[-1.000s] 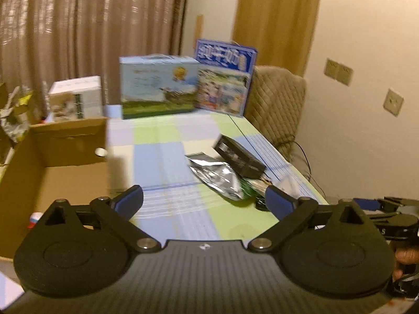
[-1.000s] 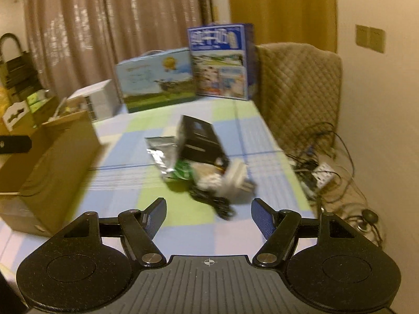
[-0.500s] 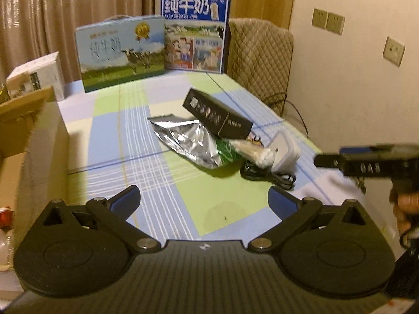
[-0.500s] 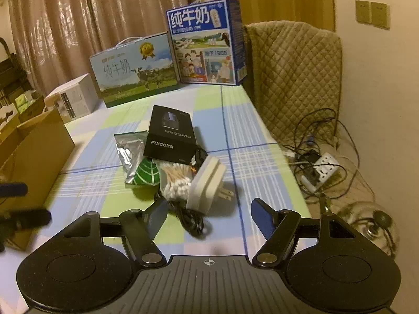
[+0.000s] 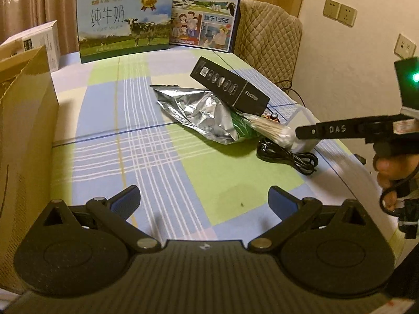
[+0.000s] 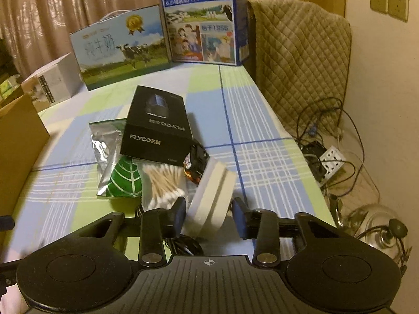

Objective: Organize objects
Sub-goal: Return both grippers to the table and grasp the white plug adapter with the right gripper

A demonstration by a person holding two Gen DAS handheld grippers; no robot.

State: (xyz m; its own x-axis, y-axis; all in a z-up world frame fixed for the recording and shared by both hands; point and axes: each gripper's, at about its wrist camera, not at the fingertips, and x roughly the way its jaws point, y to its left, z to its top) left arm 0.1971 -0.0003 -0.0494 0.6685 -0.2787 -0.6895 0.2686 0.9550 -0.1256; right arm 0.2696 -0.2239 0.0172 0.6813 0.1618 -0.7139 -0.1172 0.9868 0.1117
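Checked tablecloth (image 5: 162, 141) under boxes, clutter

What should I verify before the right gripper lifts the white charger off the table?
1. White charger between the right gripper fingers: ok, jaws are closing around it.
2. Pads pressing on both sides: cannot tell; a slight gap shows at the right pad.
3. Black cable free to follow: not ok, it is coiled by the charger, partly under the pile.
4. Cotton swabs clear of the fingers: not ok, the bag lies against the left finger.
5. Left gripper out of the way: ok, open over bare tablecloth.
6. Cardboard box reachable: ok, standing at the table's left.
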